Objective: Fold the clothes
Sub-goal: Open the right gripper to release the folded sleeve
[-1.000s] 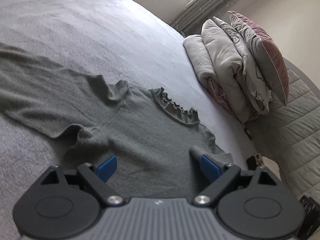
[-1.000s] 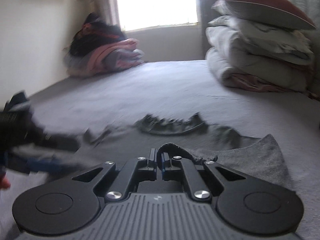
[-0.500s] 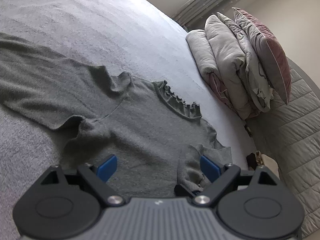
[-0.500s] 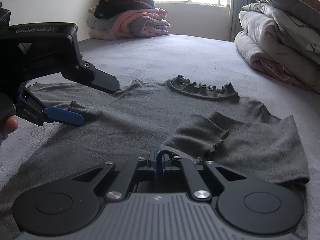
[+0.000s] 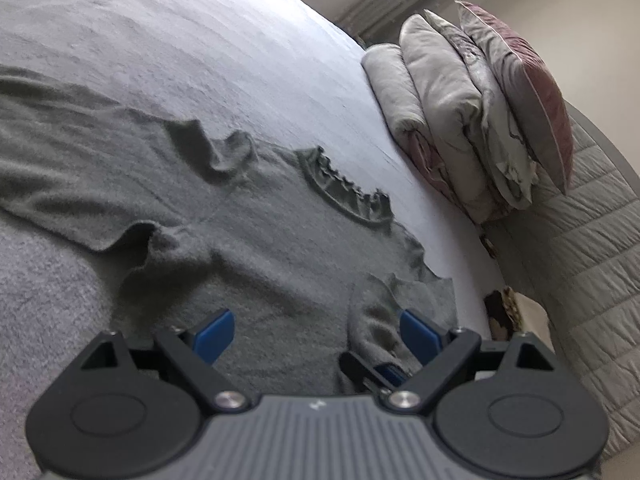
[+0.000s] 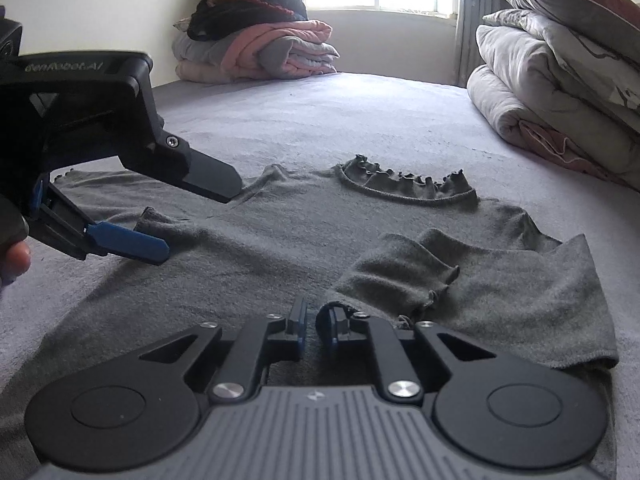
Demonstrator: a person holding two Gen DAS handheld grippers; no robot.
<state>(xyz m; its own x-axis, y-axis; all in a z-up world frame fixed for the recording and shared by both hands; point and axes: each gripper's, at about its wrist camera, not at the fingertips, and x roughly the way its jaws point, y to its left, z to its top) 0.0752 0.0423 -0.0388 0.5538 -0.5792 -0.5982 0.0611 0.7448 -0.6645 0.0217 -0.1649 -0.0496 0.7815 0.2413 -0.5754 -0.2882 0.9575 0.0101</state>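
Observation:
A grey-green knit sweater (image 5: 260, 248) (image 6: 280, 248) with a ruffled collar (image 6: 404, 188) lies flat on the bed, front up. Its one sleeve (image 6: 400, 268) (image 5: 380, 320) is folded in over the body. My right gripper (image 6: 314, 324) rests low at that sleeve's cuff. Its jaws are opening, a narrow gap shows between the blue pads, and a loop of cuff hangs on the right finger only. Its fingertips (image 5: 368, 368) show in the left wrist view under the folded sleeve. My left gripper (image 5: 312, 334) (image 6: 196, 220) hovers wide open over the sweater's other side, holding nothing.
Folded duvets topped by a pillow (image 5: 460, 120) (image 6: 560, 80) are stacked at the bed's right side, against a quilted headboard (image 5: 580, 260). A pile of clothes (image 6: 260, 44) sits at the far edge under the window. Grey bedspread (image 5: 200, 40) stretches beyond the sweater.
The right gripper brought the sleeve in over the sweater's body and lowered it; its pads, shut on the cuff before, now stand slightly apart. The left gripper stayed put.

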